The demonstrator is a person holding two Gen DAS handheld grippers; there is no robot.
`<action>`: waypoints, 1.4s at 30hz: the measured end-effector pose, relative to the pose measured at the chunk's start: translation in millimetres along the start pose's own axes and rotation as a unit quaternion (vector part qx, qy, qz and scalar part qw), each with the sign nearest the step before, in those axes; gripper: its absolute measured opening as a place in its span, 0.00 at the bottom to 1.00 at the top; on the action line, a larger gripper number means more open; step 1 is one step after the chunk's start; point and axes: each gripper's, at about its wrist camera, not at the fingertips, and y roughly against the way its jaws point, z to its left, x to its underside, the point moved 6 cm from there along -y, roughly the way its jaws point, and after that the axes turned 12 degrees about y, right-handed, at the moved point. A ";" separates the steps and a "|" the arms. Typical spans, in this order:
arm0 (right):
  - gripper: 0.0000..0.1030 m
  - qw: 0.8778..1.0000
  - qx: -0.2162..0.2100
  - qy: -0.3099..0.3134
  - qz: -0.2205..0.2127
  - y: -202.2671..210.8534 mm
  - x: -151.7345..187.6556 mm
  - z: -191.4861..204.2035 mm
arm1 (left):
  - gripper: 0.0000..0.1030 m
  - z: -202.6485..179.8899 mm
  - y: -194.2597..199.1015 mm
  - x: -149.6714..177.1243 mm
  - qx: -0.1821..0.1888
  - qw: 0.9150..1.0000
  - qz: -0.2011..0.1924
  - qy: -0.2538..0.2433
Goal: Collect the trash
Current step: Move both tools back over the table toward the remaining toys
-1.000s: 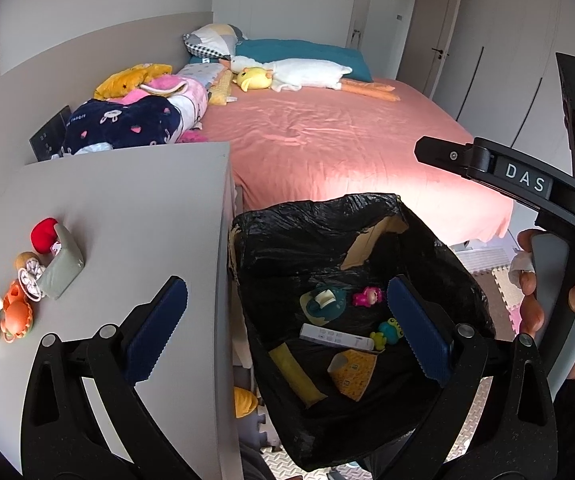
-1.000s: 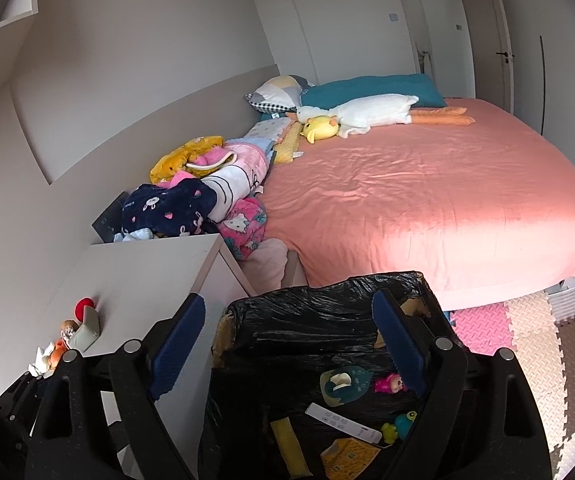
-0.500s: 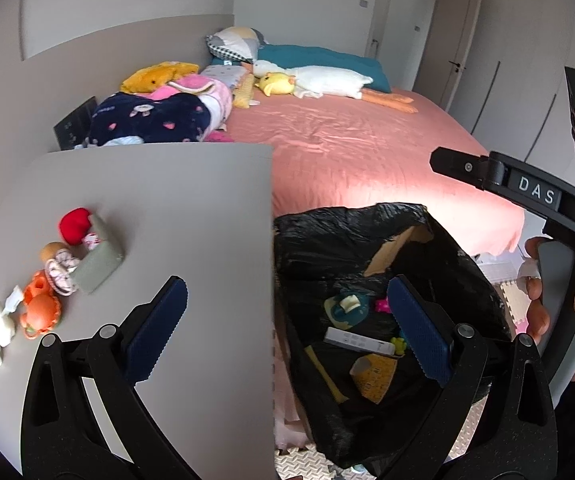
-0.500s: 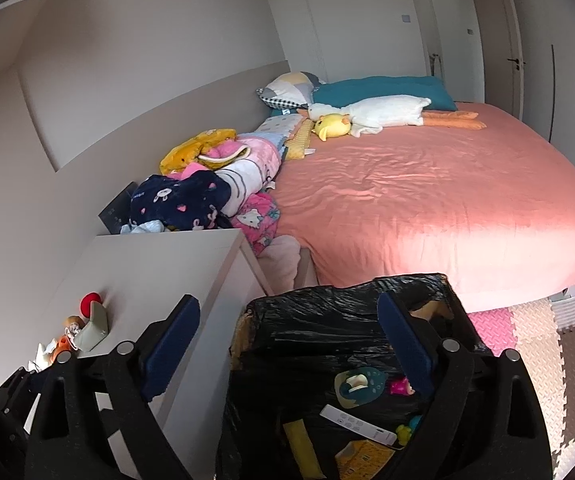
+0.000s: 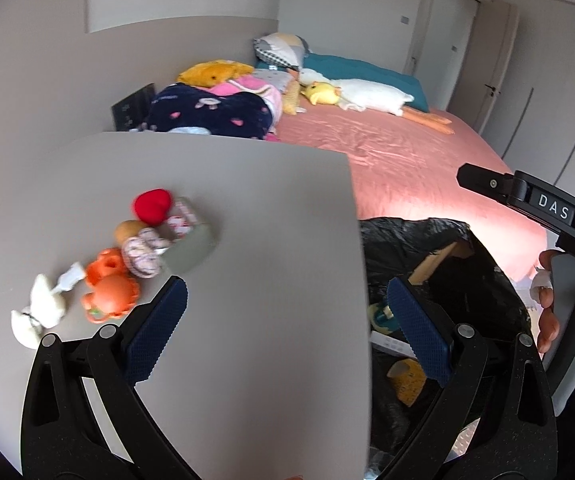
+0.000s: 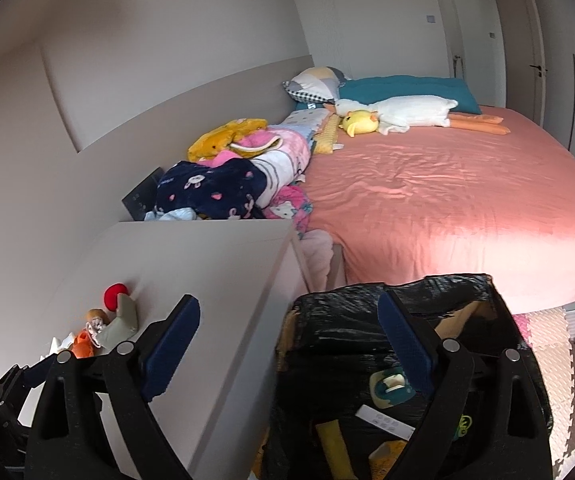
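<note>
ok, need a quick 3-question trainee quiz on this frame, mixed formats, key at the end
1. True or false: the left gripper is shut on a toy.
2. Where does the bin bag stand relative to the nightstand?
A. on top of it
B. beside it, towards the bed
C. on the bed
3. Fill in: the small items on the nightstand, such as the red plush and the orange toy, lie near its ____ edge in the left wrist view.

Key
1. False: its jaws stand open with nothing between them. The right gripper is open too.
2. B
3. left
</note>
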 end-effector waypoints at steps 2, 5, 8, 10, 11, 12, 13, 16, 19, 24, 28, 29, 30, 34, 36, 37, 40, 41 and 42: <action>0.88 1.000 -0.004 0.005 0.001 -2.4 -0.3 7.9 | 0.94 10.5 3.1 -1.0 -0.008 1.000 -0.004 0.005; 0.88 1.000 -0.011 0.015 0.005 -8.0 -0.6 22.6 | 0.94 28.6 8.0 -2.1 -0.017 1.000 -0.010 0.016; 0.88 0.999 -0.023 0.022 0.011 -14.6 0.9 38.7 | 0.94 48.4 11.9 -1.8 -0.030 0.999 -0.014 0.026; 0.88 0.999 -0.032 0.028 0.017 -19.6 1.8 49.0 | 0.94 59.4 13.1 -1.8 -0.039 0.999 -0.016 0.029; 0.88 0.999 -0.034 0.031 0.018 -21.4 2.5 53.2 | 0.94 65.4 13.7 -2.1 -0.044 0.998 -0.017 0.032; 0.88 0.999 -0.037 0.034 0.021 -23.9 3.0 57.7 | 0.94 74.4 15.0 -2.1 -0.050 0.998 -0.019 0.037; 0.88 0.998 -0.040 0.037 0.023 -26.8 3.7 63.5 | 0.94 79.3 15.9 -2.2 -0.052 0.998 -0.020 0.040; 0.88 0.997 -0.050 0.046 0.031 -35.8 4.7 80.2 | 0.94 99.2 18.5 -2.2 -0.062 0.996 -0.023 0.051; 0.88 0.996 -0.060 0.055 0.040 -46.1 7.1 96.4 | 0.94 119.4 19.5 -1.9 -0.072 0.995 -0.024 0.059; 0.88 0.994 -0.075 0.062 0.056 -63.1 10.6 117.6 | 0.94 152.4 21.1 -1.1 -0.085 0.993 -0.028 0.070; 0.88 0.991 -0.085 0.072 0.068 -76.8 13.2 137.0 | 0.94 182.9 21.9 -2.9 -0.096 0.990 -0.033 0.099; 0.88 0.991 -0.090 0.072 0.071 -81.5 13.6 142.5 | 0.94 187.7 21.2 -3.7 -0.101 0.989 -0.032 0.102; 0.88 0.990 -0.094 0.072 0.074 -84.8 14.0 146.0 | 0.94 195.7 20.1 -4.5 -0.112 0.988 -0.032 0.101; 0.88 0.988 -0.107 0.072 0.086 -99.3 14.6 161.0 | 0.85 211.1 11.2 -3.0 -0.125 0.987 -0.012 0.100; 0.88 0.987 -0.114 0.072 0.092 -106.1 14.5 169.0 | 0.82 217.3 5.7 -1.3 -0.132 0.987 -0.001 0.097; 0.88 0.986 -0.117 0.072 0.094 -108.8 14.7 172.3 | 0.81 219.4 2.6 -0.2 -0.136 0.986 0.004 0.094; 0.88 0.985 -0.122 0.074 0.099 -117.4 14.6 182.0 | 0.80 223.7 -4.1 2.0 -0.142 0.986 0.016 0.091; 0.88 0.984 -0.123 0.077 0.102 -120.6 14.9 185.9 | 0.79 225.1 -5.7 2.8 -0.141 0.986 0.019 0.092; 0.88 0.984 -0.123 0.078 0.103 -123.1 15.1 188.1 | 0.79 226.6 -7.5 3.8 -0.141 0.985 0.023 0.093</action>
